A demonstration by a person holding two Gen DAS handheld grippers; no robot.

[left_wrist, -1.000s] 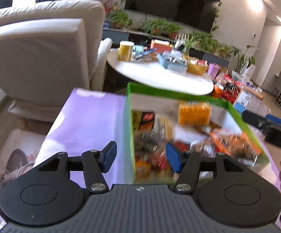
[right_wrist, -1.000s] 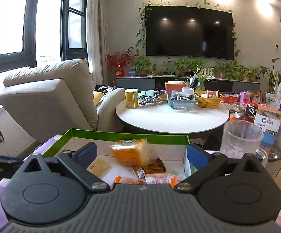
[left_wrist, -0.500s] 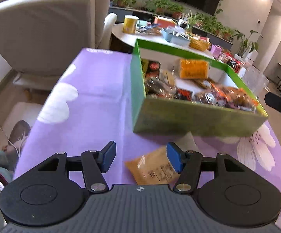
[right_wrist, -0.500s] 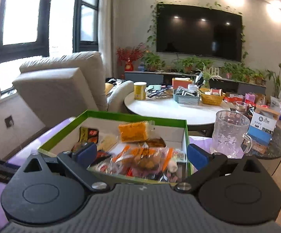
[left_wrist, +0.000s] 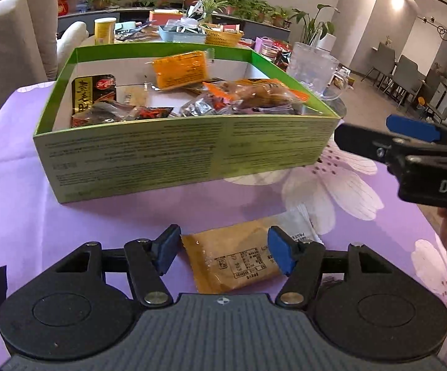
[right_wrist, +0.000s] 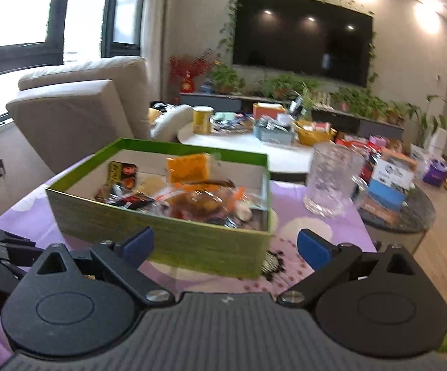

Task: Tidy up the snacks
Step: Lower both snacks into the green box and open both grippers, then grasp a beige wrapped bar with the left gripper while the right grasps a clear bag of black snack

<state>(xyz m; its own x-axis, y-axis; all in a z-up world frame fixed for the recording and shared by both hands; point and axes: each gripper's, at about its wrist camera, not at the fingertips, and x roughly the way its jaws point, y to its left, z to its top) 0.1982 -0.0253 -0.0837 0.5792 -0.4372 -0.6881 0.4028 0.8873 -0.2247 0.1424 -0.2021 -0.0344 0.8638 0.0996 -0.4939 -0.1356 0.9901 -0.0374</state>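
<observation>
Left gripper (left_wrist: 223, 252) opening over tan packet (left_wrist: 238, 259) (unpinched) | right gripper (right_wrist: 225, 244) agape, empty

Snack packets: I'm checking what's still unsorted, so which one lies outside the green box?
The tan packet lies on the purple tablecloth before the green box, between the opening left gripper's fingers; the other snacks lie inside.

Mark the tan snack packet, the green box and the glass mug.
tan snack packet (left_wrist: 238, 256), left wrist view, middle of wrapper.
green box (left_wrist: 174, 154), left wrist view, near wall.
glass mug (right_wrist: 331, 179), right wrist view, body.
</observation>
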